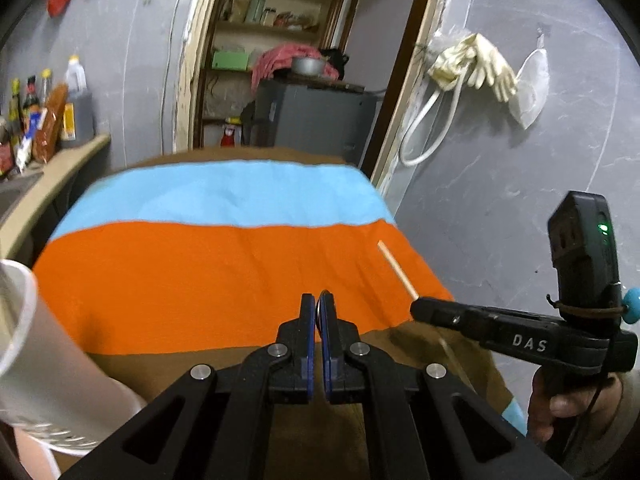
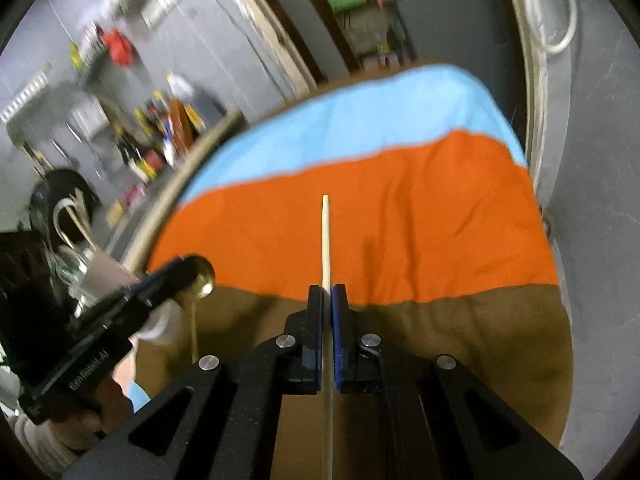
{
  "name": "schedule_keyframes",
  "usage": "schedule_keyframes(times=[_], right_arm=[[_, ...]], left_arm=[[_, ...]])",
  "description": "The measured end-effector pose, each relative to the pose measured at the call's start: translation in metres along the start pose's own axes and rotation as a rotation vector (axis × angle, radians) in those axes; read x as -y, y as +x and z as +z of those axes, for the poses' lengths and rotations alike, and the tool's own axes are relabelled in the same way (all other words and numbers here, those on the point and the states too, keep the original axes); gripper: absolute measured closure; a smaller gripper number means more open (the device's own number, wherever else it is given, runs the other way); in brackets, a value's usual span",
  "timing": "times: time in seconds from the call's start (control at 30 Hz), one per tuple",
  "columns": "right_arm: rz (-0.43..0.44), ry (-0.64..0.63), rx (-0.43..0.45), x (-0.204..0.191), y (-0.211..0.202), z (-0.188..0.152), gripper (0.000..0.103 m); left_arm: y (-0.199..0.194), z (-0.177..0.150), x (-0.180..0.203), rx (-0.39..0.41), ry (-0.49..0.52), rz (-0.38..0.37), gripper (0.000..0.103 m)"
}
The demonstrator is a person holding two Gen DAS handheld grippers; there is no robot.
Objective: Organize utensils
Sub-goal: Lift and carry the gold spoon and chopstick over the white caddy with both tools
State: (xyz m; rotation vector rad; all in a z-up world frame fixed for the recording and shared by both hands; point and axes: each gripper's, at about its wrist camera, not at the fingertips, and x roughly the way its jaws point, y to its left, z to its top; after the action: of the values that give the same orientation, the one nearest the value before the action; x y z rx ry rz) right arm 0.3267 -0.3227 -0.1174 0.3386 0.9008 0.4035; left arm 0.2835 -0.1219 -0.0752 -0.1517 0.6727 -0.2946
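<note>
Left claw (image 1: 319, 300) clenched on a gold spoon (image 2: 200, 276): left view shows only a thin metal edge between the pads, right view shows the bowl past the tips and the handle hanging down. Right claw (image 2: 328, 294) clenched on a wooden chopstick (image 2: 326, 236), pointing forward over the orange band; left view shows it sticking out near the desk's right edge. White cup (image 1: 36, 360) at left, only in left view. Desk cloth (image 1: 200, 272) striped blue, orange, brown. Grey walls, doorway with shelves, bottles on a side counter (image 1: 60, 160).
</note>
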Motion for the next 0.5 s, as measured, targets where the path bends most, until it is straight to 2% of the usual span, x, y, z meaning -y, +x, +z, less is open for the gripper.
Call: schedule_keyframes(times=[0.13, 0.23, 0.5], right_arm=[[0.044, 0.007, 0.208, -0.019, -0.036, -0.004, 0.099], [0.047, -0.013, 0.315, -0.038, -0.056, -0.003, 0.099], [0.090, -0.056, 0.471, -0.079, -0.088, 0.006, 0.099]], left_arm=[[-0.028, 0.010, 0.004, 0.059, 0.019, -0.008, 0.100], [-0.049, 0.018, 0.001, 0.101, 0.027, -0.016, 0.100], [-0.107, 0.040, -0.024, 0.201, 0.013, -0.009, 0.100]])
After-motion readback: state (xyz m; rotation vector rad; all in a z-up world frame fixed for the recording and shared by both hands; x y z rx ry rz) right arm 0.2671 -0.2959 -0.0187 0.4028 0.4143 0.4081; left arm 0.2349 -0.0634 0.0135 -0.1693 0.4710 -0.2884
